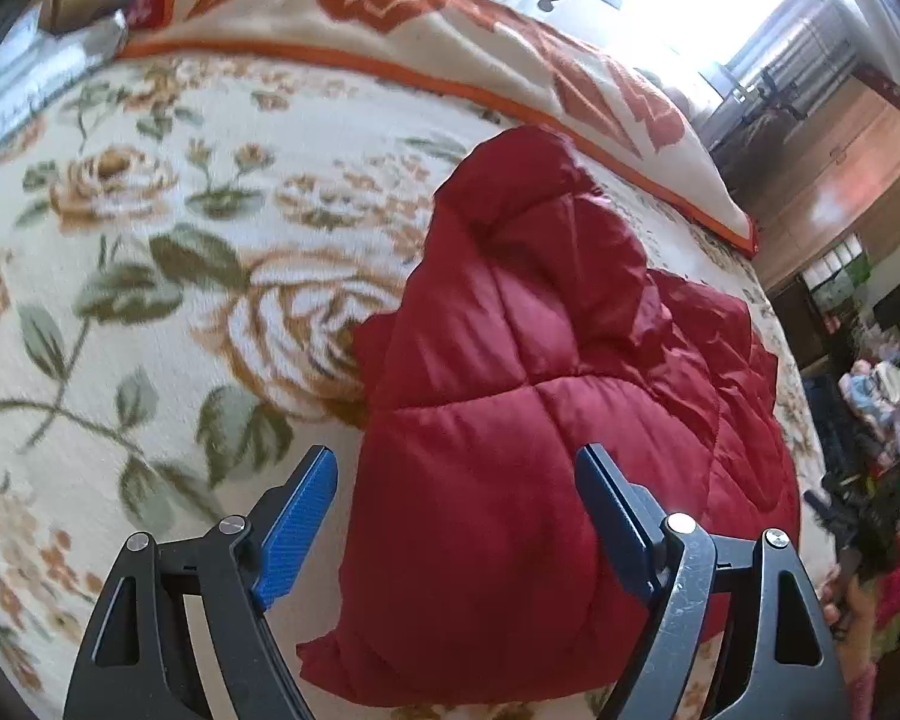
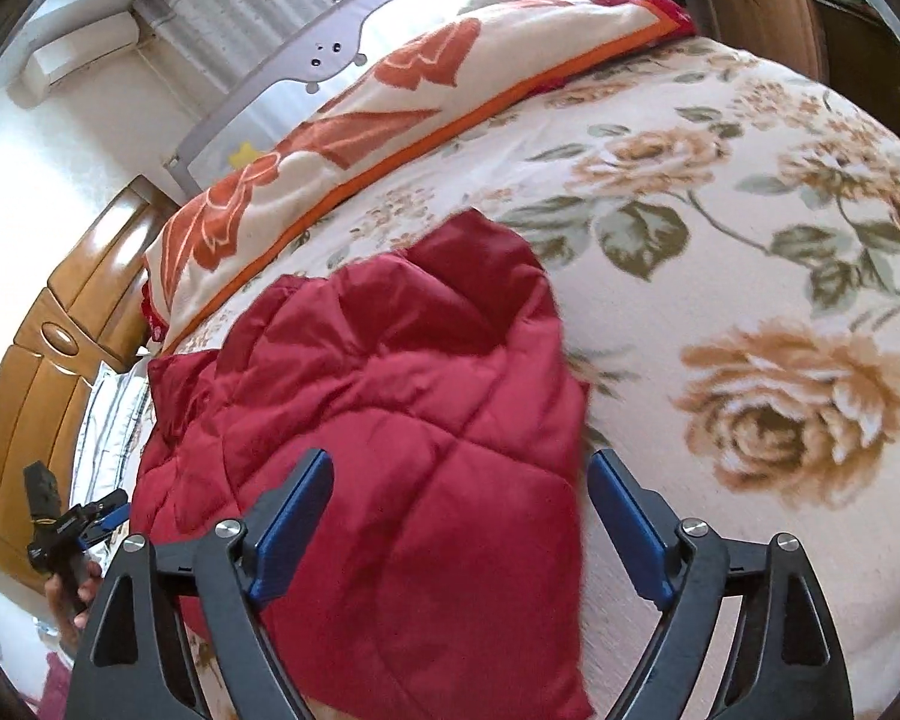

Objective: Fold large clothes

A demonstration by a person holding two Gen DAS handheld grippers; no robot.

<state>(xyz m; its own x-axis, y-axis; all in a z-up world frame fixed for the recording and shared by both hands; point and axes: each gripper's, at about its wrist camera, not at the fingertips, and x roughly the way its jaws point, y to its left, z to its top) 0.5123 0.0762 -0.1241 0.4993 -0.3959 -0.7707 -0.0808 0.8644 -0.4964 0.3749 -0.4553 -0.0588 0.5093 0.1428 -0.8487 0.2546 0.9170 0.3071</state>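
At the bottom of each frame the left gripper and right gripper stand wide apart, empty, above the folded red quilted jacket lying mid-frame on the floral bedspread.

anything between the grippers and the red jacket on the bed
Nothing visible. The red quilted jacket lies folded on the floral bedspread, directly below the open left gripper and open right gripper, with only air between.
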